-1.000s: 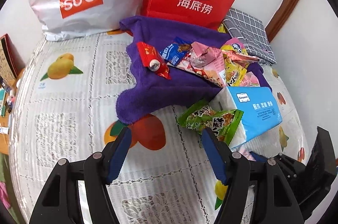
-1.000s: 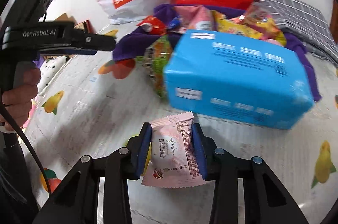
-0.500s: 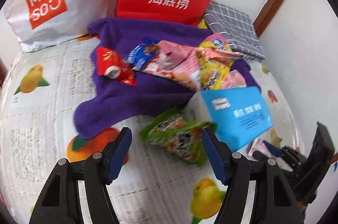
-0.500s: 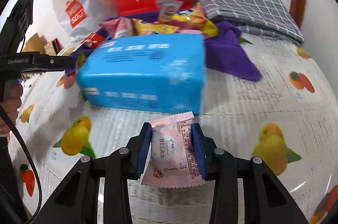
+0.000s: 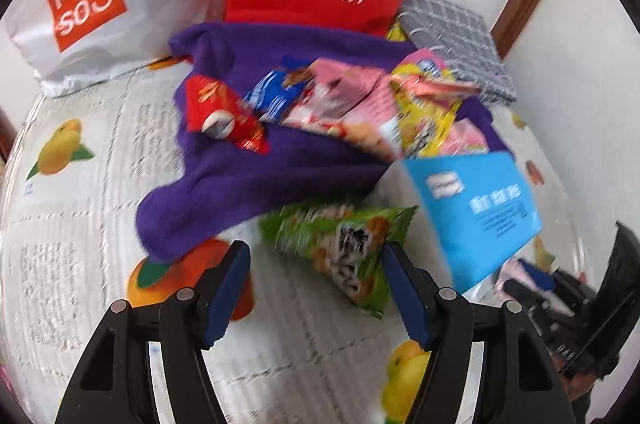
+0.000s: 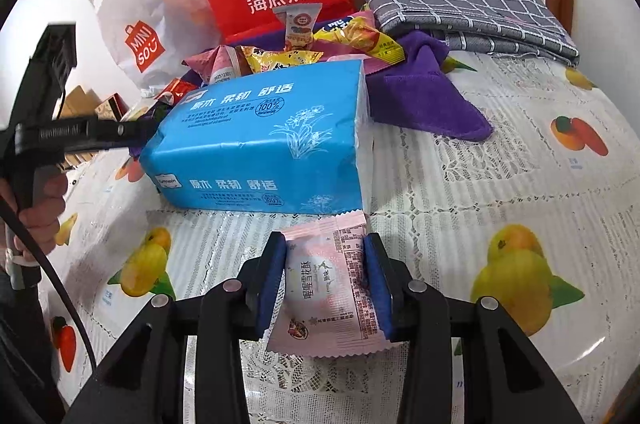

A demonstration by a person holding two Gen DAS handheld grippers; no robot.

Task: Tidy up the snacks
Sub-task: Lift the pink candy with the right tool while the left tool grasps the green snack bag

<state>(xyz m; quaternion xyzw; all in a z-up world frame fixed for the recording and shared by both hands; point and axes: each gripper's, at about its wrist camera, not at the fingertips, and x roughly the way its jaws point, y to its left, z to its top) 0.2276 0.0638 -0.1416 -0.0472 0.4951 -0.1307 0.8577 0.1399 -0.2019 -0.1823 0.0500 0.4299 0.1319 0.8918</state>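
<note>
Right gripper clamps the pink snack packet by its sides, just above the tablecloth. Left gripper, jaws spread and empty, nears the green snack bag beside the blue tissue pack. Risk: the slick packet slips out, or the left finger bumps the tissue pack.

A fruit-print lace tablecloth carries a purple towel, blue tissue pack, green snack bag — two shopping bags behind.
</note>
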